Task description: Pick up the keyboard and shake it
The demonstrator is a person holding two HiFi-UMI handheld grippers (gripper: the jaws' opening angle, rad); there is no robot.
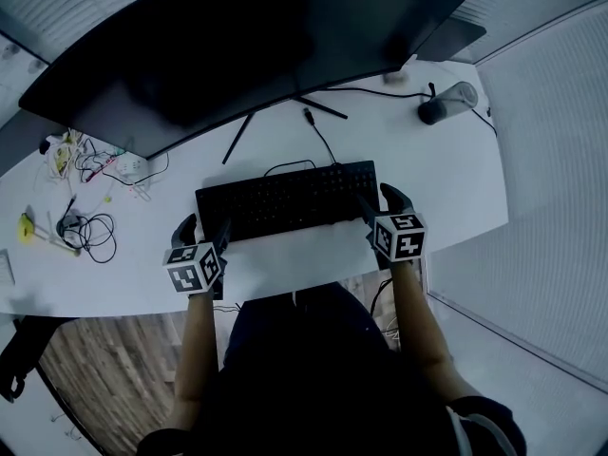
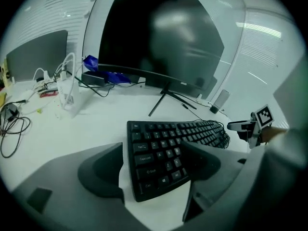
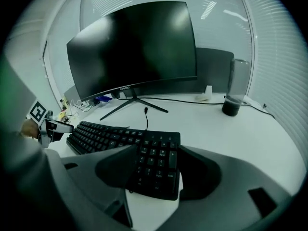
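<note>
A black keyboard (image 1: 285, 200) lies flat on the white desk (image 1: 456, 188) in front of the monitor. My left gripper (image 1: 204, 231) stands over its left end, jaws open. In the left gripper view (image 2: 153, 166) the keyboard (image 2: 163, 153) sits between the jaws, and a strip of white desk shows between the left jaw and the keyboard's edge. My right gripper (image 1: 380, 205) straddles the right end, also open. In the right gripper view (image 3: 158, 170) the number-pad end of the keyboard (image 3: 154, 162) lies between the jaws, unpressed.
A large curved monitor (image 1: 256, 36) on a splayed stand fills the back of the desk. A dark tumbler (image 1: 446, 103) stands at the back right. Tangled cables (image 1: 85, 231) and small items lie at the left. A loose cable plug (image 1: 309, 117) lies behind the keyboard.
</note>
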